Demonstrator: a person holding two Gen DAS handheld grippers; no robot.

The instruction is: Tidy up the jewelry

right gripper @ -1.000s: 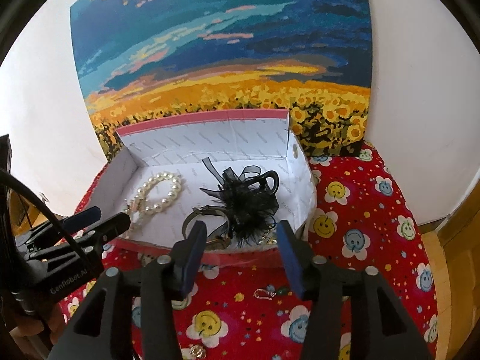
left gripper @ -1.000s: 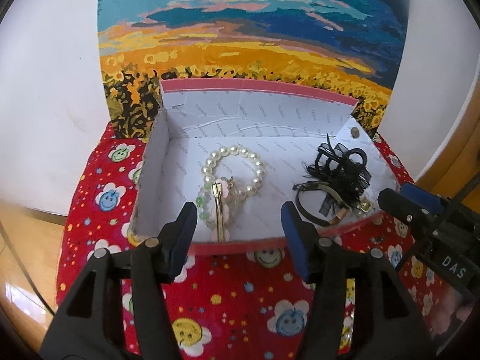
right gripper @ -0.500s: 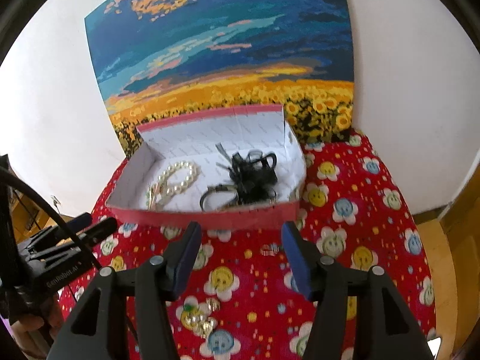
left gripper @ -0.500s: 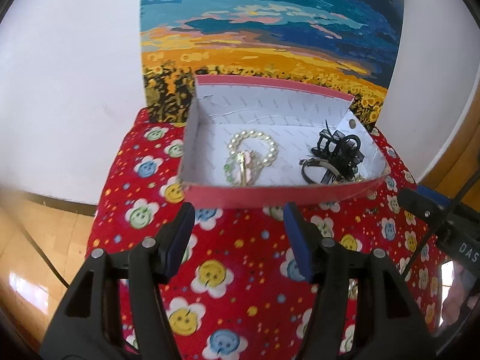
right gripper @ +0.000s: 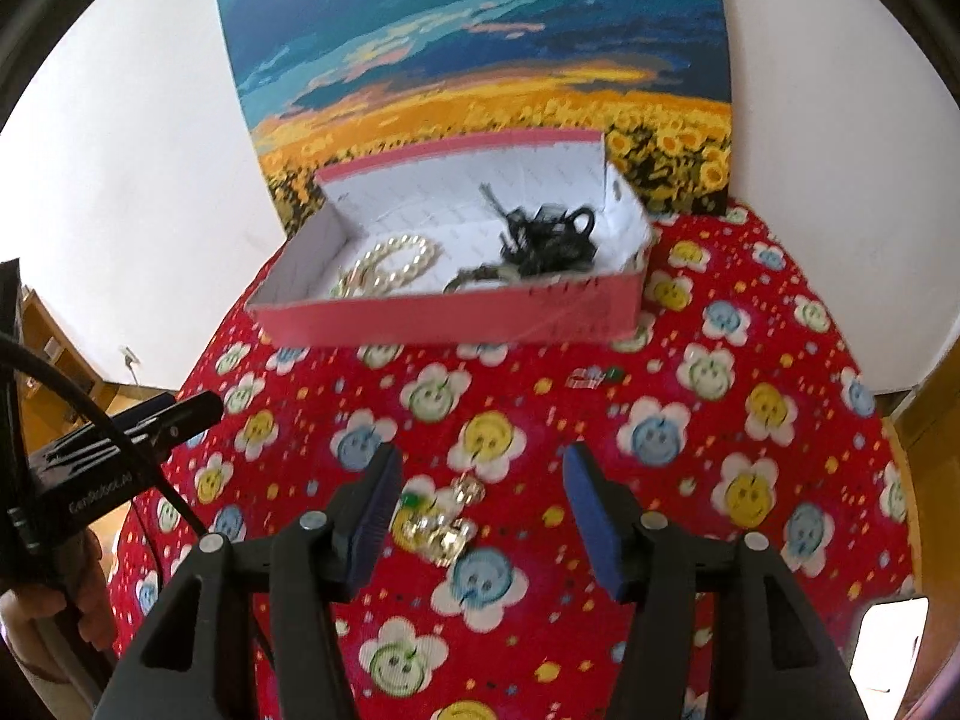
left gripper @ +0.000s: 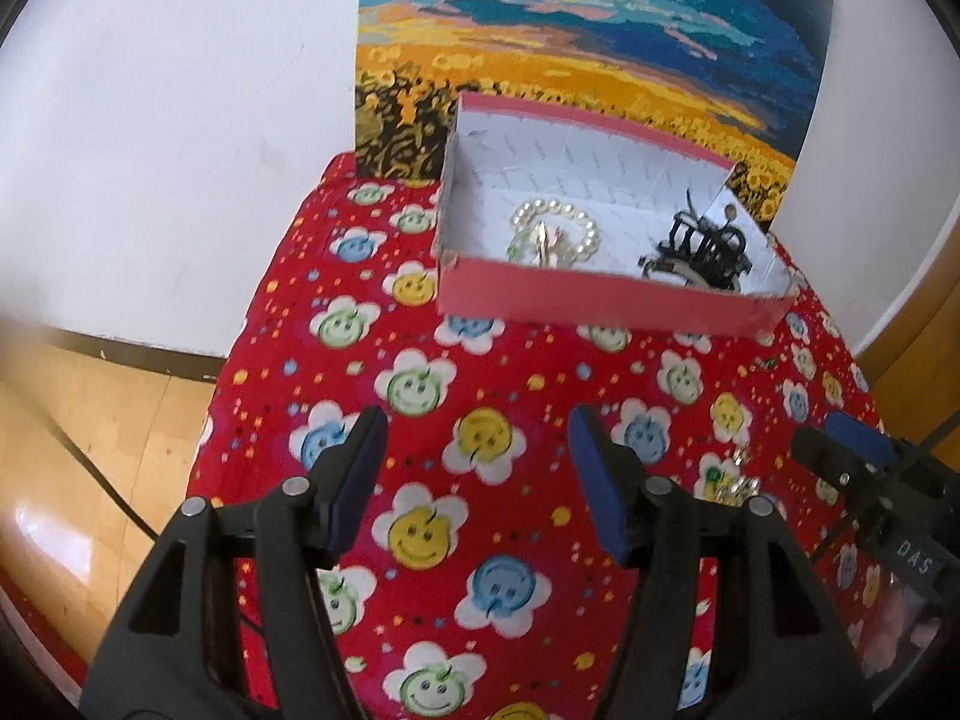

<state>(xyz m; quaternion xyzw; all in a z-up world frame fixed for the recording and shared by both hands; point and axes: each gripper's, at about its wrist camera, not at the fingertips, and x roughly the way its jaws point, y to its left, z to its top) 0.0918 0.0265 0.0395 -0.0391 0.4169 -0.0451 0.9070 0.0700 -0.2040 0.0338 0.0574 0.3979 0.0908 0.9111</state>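
A pink box (left gripper: 600,300) with a white inside stands at the far side of the table; it also shows in the right wrist view (right gripper: 456,318). Inside lie a pearl bracelet (left gripper: 558,228) (right gripper: 399,261) and a black lace hair piece (left gripper: 702,249) (right gripper: 546,237). A gold jewelry cluster (right gripper: 441,519) lies on the red cloth just in front of my right gripper (right gripper: 477,504), which is open and empty. The cluster also shows in the left wrist view (left gripper: 729,480). A small clasp piece (right gripper: 591,377) lies near the box front. My left gripper (left gripper: 477,474) is open and empty above the cloth.
A red smiley-flower cloth (left gripper: 420,372) covers the round table. A sunflower painting (left gripper: 600,42) leans on the white wall behind the box. Wooden floor (left gripper: 90,420) lies to the left, with a black cable across it.
Both grippers have pulled back from the box toward the near side of the table. The gold cluster has come into view before the right gripper. Both stay open.
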